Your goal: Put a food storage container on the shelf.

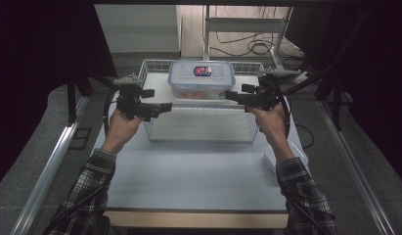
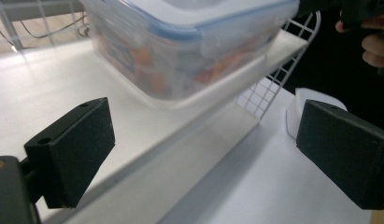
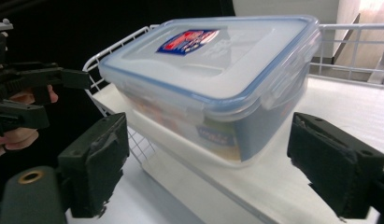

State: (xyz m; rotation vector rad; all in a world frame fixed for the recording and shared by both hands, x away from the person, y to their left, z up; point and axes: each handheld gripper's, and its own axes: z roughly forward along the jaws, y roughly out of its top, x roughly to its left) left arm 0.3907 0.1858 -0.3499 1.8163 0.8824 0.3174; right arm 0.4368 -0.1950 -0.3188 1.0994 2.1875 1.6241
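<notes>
Left gripper [image 1: 162, 106] and right gripper [image 1: 231, 95] both gape empty; I note the lidded container [image 1: 202, 78] on the wire rack's [image 1: 198, 132] shelf between them, long axis spanning gripper to gripper, right slightly nearer.

a clear plastic food container with a blue-rimmed lid and a red-and-blue label [image 1: 202, 79] sits on the white upper shelf of a white wire rack [image 1: 201, 128]. the left gripper [image 1: 165, 106] and right gripper [image 1: 230, 95] flank it, jaws apart, gripping nothing.
</notes>
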